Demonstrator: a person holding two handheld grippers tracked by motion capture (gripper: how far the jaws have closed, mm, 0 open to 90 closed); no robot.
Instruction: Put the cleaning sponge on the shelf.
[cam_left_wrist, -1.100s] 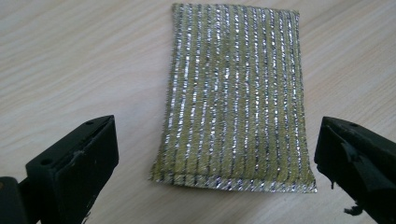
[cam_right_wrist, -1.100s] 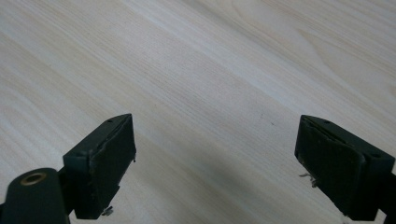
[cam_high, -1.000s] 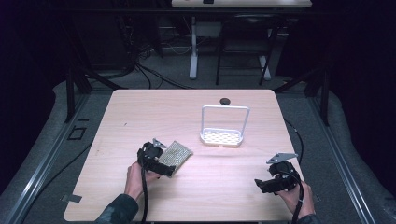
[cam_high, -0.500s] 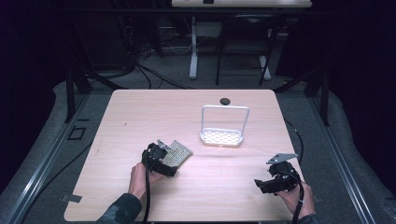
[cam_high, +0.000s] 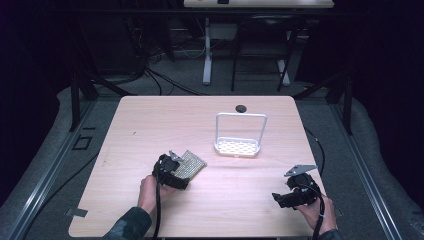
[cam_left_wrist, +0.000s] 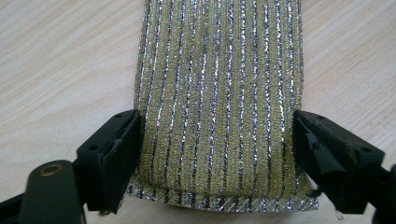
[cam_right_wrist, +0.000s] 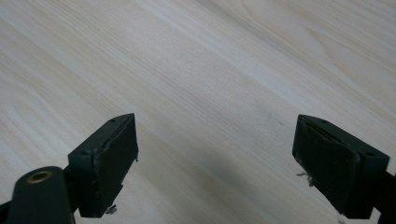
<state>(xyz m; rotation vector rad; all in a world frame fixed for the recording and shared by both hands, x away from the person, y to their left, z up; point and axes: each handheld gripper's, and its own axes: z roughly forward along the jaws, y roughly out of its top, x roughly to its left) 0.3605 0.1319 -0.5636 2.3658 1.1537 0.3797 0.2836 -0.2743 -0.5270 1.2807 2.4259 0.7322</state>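
A yellow-green scouring sponge (cam_high: 192, 164) with silver threads lies flat on the wooden table (cam_high: 150, 125), left of centre near the front. My left gripper (cam_high: 179, 172) reaches over its near end. In the left gripper view the sponge (cam_left_wrist: 219, 116) runs between the jaws of that gripper (cam_left_wrist: 217, 149). Those jaws have just been closing, and their pads now press on the sponge's two long sides and pinch it slightly. My right gripper (cam_high: 277, 199) rests at the front right, apart from the sponge. Seen in its own view, the right gripper (cam_right_wrist: 217, 154) stands open over bare wood.
A white wire rack (cam_high: 237, 147) with a tall hoop handle stands right of centre, behind and to the right of the sponge. A small black round object (cam_high: 241, 108) lies near the table's far edge. Dark floor, cables and stands surround the table.
The left gripper's jaws have drawn in onto the sides of the sponge. Both hands and the sponge stay where they were.
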